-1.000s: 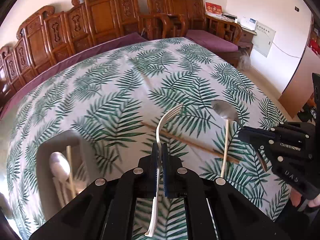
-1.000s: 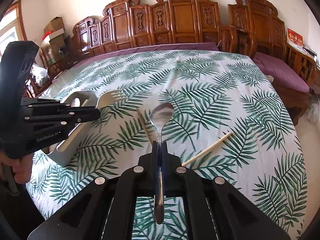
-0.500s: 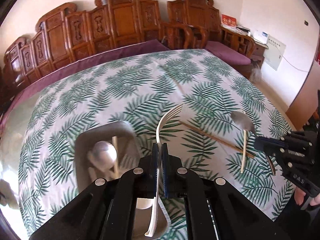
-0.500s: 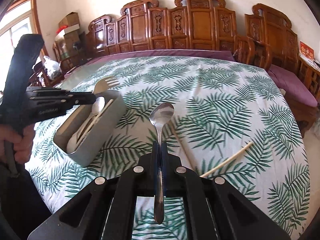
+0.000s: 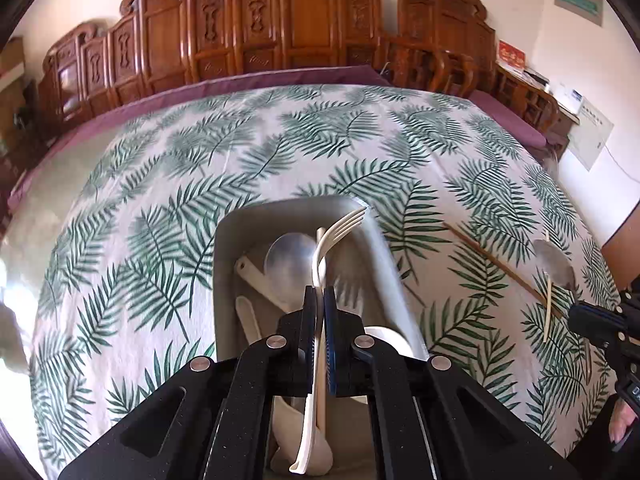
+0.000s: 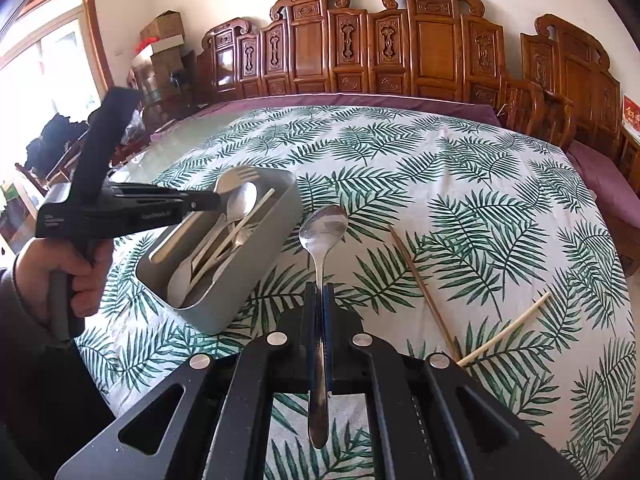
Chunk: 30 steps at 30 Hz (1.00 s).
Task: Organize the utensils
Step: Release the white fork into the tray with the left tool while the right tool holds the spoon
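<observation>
My left gripper point(image 5: 319, 294) is shut on a white plastic fork point(image 5: 332, 236) and holds it over the grey utensil box point(image 5: 232, 248). The box holds a metal spoon point(image 5: 290, 260), white utensils and a chopstick. In the right wrist view the left gripper point(image 6: 216, 199) hovers over the box point(image 6: 260, 256) with the fork point(image 6: 236, 178) above it. My right gripper point(image 6: 320, 292) is shut on a metal spoon point(image 6: 324, 228), held above the cloth right of the box. That spoon also shows in the left wrist view point(image 5: 554, 262).
A brown chopstick point(image 6: 420, 288) and a pale chopstick point(image 6: 508, 330) lie on the leaf-patterned tablecloth point(image 6: 460, 200) right of the spoon. Carved wooden chairs point(image 6: 400, 48) line the table's far side. A window and boxes are at the far left.
My left gripper has carried the fork leftward from above the bare cloth to over the grey box. My right gripper holds the spoon steady while its view swings left toward the box.
</observation>
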Each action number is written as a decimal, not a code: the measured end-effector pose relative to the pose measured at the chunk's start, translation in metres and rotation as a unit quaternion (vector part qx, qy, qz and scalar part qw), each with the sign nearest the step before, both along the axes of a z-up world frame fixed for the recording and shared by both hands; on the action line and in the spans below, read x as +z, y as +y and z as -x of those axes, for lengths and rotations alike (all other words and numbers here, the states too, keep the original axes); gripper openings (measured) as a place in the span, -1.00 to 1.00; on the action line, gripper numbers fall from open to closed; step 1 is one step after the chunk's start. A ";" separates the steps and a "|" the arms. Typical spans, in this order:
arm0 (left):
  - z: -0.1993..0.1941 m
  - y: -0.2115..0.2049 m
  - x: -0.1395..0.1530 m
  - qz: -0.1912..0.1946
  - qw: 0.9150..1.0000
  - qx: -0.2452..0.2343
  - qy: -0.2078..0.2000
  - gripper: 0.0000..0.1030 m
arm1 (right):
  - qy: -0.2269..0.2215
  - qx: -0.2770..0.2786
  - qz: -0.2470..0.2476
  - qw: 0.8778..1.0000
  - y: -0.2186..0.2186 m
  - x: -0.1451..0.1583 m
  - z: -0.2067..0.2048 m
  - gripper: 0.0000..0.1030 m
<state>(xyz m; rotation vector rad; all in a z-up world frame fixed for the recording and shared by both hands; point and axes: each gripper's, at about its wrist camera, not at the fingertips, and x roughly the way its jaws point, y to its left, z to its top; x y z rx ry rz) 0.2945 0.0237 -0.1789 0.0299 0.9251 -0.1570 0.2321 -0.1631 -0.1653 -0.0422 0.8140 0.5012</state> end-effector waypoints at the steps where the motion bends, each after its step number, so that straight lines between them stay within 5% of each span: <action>1: -0.001 0.002 -0.002 -0.002 1.000 0.004 0.003 -0.93 | 0.000 0.001 0.000 1.000 0.001 0.000 0.000 -0.91; 13: -0.005 0.014 -0.014 -0.001 1.000 0.025 0.016 -0.92 | 0.005 0.003 -0.002 1.000 0.013 0.000 -0.007 -0.91; 28: 0.005 0.038 0.019 0.002 0.999 0.039 -0.031 -0.36 | 0.011 0.028 -0.028 0.999 0.064 0.007 -0.026 -0.91; 30: 0.005 0.044 0.021 0.000 0.998 0.044 -0.035 -0.12 | 0.013 0.033 -0.032 0.999 0.075 0.006 -0.029 -0.91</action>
